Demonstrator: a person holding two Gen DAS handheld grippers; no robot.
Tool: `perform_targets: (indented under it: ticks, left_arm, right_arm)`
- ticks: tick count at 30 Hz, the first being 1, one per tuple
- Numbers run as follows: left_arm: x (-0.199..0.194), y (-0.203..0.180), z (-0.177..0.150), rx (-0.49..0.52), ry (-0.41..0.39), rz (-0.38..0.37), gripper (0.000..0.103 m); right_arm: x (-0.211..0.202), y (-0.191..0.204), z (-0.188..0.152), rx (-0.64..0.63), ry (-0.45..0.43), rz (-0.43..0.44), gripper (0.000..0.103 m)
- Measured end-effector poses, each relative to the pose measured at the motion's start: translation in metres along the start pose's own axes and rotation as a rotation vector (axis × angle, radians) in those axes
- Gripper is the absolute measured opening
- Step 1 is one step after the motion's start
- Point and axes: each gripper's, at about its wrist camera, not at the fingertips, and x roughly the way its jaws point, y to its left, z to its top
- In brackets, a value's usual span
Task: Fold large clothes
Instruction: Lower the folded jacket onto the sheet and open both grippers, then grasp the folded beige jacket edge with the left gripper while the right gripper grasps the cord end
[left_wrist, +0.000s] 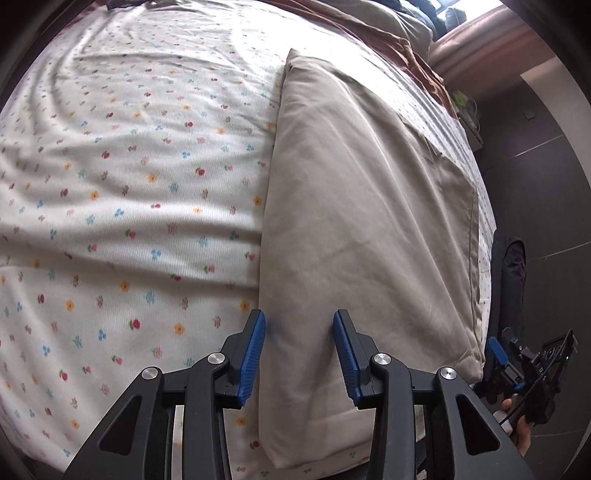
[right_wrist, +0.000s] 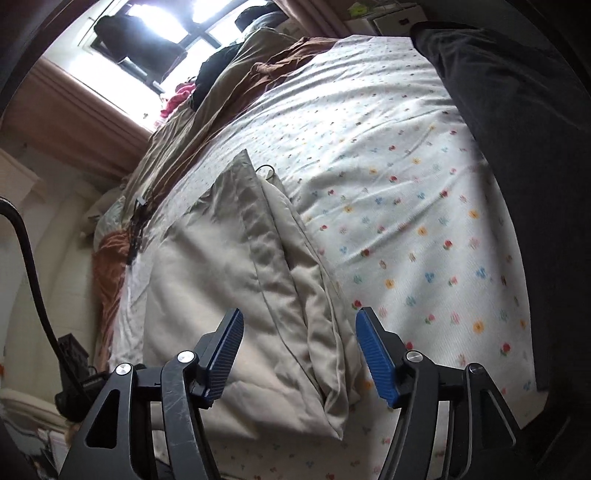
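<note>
A bed filled both views, covered by a white sheet (left_wrist: 122, 177) printed with small red, blue and yellow flowers and lightly creased. On it lay the beige cloth (left_wrist: 354, 221), folded into a long strip that ran from the bed's near edge towards the far end, close to one side of the mattress. The left gripper (left_wrist: 299, 354) hung over the strip's near end with its blue pads spread, the fabric's folded edge between them but not pinched. The right gripper (right_wrist: 299, 354) was likewise released above the cloth's layered corner, holding nothing. Brown bedding (right_wrist: 280, 59) was heaped at the far end below a bright window (right_wrist: 155, 44). Dark floor (left_wrist: 546, 206) showed beside the bed.
</note>
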Motion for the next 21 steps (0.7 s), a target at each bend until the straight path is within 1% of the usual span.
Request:
perform_targets:
  ticks: [3, 7, 10, 16, 21]
  left_arm:
    - [0.004, -0.001, 0.011, -0.005, -0.008, -0.004, 0.04]
    - [0.011, 0.0, 0.025, -0.017, -0.017, -0.005, 0.04]
    - [0.012, 0.003, 0.036, -0.02, -0.025, -0.006, 0.04]
    - [0.018, 0.003, 0.059, -0.026, -0.046, 0.0, 0.04]
    - [0.026, 0.003, 0.078, -0.04, -0.056, 0.001, 0.04]
  right_arm:
    - [0.016, 0.01, 0.021, -0.043, 0.043, 0.031, 0.064]
    - [0.045, 0.022, 0.045, -0.103, 0.12, 0.031, 0.064]
    - [0.065, 0.028, 0.059, -0.142, 0.161, 0.04, 0.064]
    - [0.103, 0.029, 0.093, -0.162, 0.237, 0.051, 0.064]
    - [0.134, 0.034, 0.111, -0.198, 0.304, 0.086, 0.064]
